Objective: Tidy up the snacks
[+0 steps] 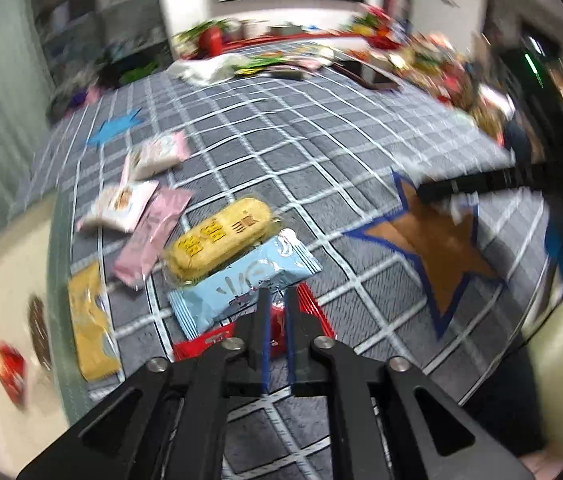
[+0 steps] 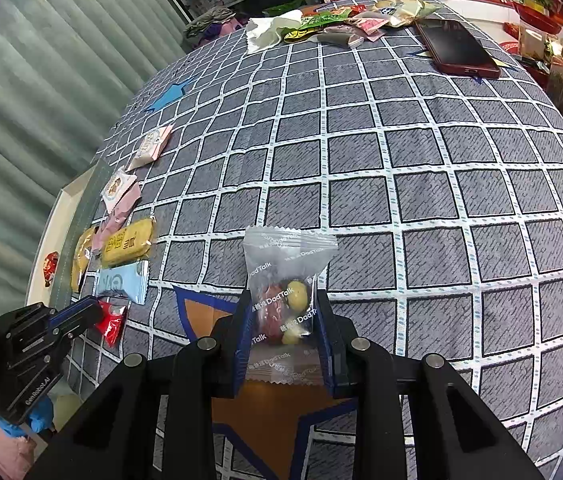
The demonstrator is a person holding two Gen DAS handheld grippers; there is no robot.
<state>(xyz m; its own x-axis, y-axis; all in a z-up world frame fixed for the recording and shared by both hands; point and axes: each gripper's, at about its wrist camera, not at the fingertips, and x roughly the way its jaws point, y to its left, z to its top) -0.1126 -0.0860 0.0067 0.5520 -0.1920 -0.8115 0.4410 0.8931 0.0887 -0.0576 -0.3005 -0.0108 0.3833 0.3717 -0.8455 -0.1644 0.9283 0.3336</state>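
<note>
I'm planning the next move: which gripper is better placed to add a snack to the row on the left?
Left. The left gripper is shut on the red packet right beside the blue packet ending the row; the right gripper holds the clear bag farther away.

Left gripper (image 1: 277, 320) nearly closed, low over table; right gripper (image 2: 283, 320) clamped, fingers level.

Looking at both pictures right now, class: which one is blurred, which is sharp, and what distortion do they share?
Left wrist view: motion-smeared, the yellow snack and far clutter soft. Right wrist view: crisp, lettering on the clear packet readable. Both: fisheye bends the checked cloth's lines, with dark corners.
</note>
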